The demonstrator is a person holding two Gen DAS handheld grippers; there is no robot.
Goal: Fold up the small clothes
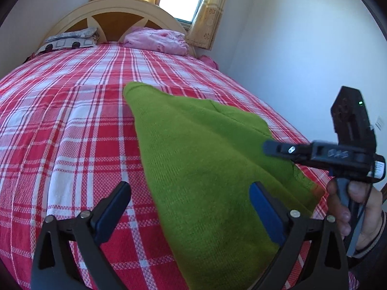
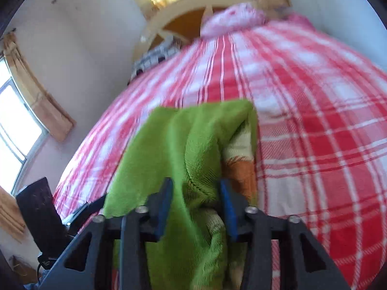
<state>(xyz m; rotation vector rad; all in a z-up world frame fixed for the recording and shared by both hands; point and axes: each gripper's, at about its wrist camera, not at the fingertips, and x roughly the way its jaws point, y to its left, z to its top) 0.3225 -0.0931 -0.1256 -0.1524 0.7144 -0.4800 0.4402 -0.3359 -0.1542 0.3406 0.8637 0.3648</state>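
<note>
A green knitted garment (image 1: 203, 159) lies on the red and white checked bedspread (image 1: 72, 120). In the left wrist view my left gripper (image 1: 191, 205) is open, its fingers astride the garment's near left edge. My right gripper (image 1: 268, 148) reaches in from the right over the garment's right edge. In the right wrist view the right gripper (image 2: 196, 205) has a bunched fold of the green garment (image 2: 191, 149) between its blue pads, with orange and cream fabric showing beside it. That view is blurred.
A pink bundle of cloth (image 1: 157, 39) and a patterned pillow (image 1: 70, 39) lie at the cream headboard (image 1: 116, 9). A white wall (image 1: 302, 48) runs along the bed's right side. A dark box (image 2: 41, 215) stands at the left.
</note>
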